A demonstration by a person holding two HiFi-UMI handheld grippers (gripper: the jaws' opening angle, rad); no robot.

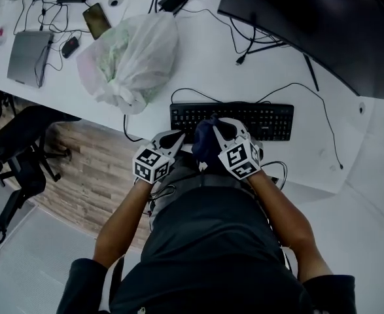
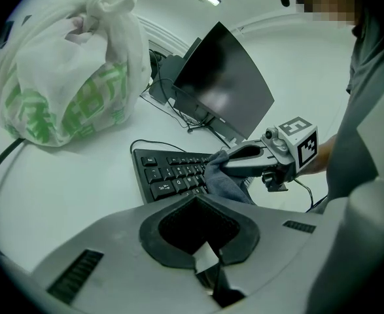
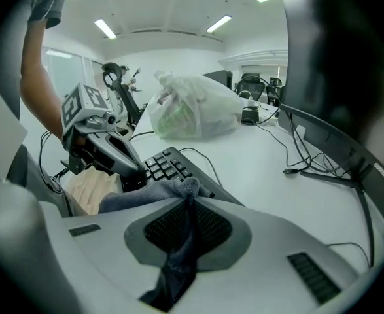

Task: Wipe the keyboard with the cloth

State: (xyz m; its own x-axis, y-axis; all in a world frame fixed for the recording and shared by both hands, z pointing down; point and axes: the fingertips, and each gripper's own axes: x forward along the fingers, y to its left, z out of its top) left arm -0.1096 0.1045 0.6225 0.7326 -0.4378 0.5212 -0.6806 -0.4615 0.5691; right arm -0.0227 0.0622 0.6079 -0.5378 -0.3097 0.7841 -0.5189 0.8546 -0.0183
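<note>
A black keyboard [image 1: 244, 118] lies near the front edge of the white desk [image 1: 205, 64]. My right gripper [image 1: 212, 127] is shut on a dark blue cloth [image 1: 203, 145], which hangs bunched over the keyboard's left half. In the right gripper view the cloth [image 3: 146, 193] runs down between my jaws, in front of the keys [image 3: 169, 164]. My left gripper [image 1: 176, 136] sits just left of the cloth at the keyboard's left end, shut, with nothing in it. From the left gripper view I see the right gripper [image 2: 226, 166] and the cloth [image 2: 226, 183] resting on the keyboard [image 2: 165, 175].
A knotted white plastic bag [image 1: 131, 56] sits behind the keyboard's left end. A dark monitor [image 1: 322, 25] stands at the back right, with cables [image 1: 257, 44] trailing across the desk. A phone [image 1: 97, 19] and a grey device [image 1: 29, 56] lie far left. An office chair [image 1: 15, 159] stands below the desk edge.
</note>
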